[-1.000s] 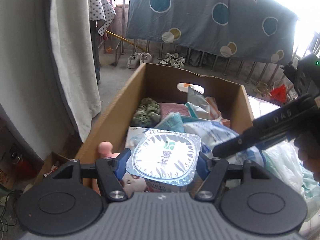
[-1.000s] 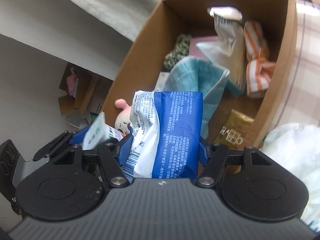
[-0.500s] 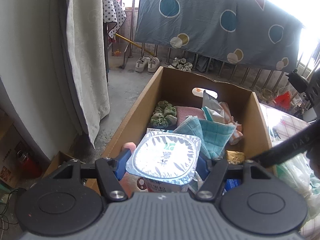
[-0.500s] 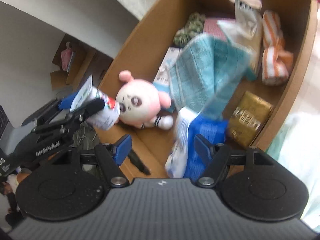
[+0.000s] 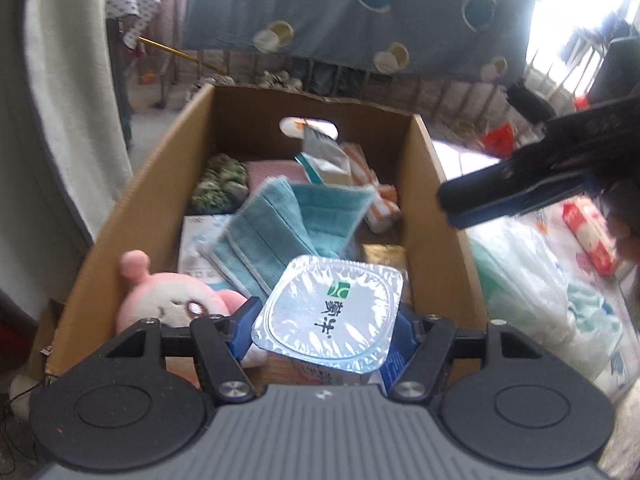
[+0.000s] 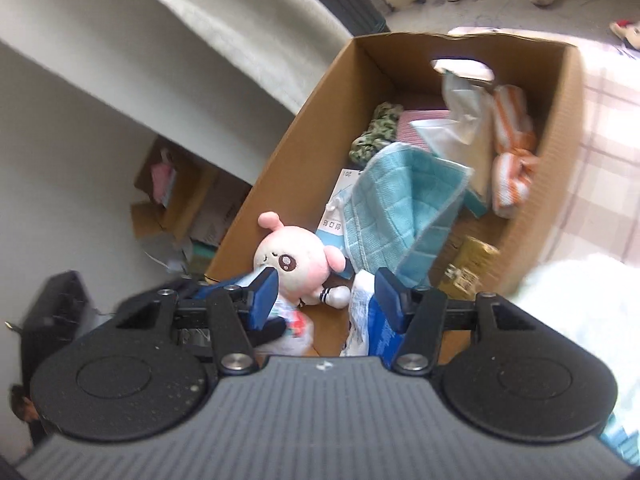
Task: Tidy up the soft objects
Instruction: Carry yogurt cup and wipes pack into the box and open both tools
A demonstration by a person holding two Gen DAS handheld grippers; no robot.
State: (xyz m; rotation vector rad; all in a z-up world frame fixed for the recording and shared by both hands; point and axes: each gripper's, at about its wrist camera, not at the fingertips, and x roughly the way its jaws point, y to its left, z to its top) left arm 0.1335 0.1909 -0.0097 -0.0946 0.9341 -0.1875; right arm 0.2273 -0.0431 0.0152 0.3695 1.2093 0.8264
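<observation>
An open cardboard box holds soft items: a pink plush toy near the front left and a teal cloth in the middle. My left gripper is shut on a foil-lidded yoghurt cup, held over the box's near end. In the right wrist view my right gripper hovers above the plush toy; its jaws are closing with nothing pressed between them. A blue and white packet lies in the box just under its right finger. The right gripper also shows above the box's right wall.
Deeper in the box lie a green scrunchie, orange-striped cloths and a gold packet. White plastic bags pile up to the right. A pale curtain hangs left, and a small carton stands on the floor.
The right gripper let go of the blue packet, which dropped into the box's near end, then rose with narrower jaws. The left gripper carried the cup lower over the box.
</observation>
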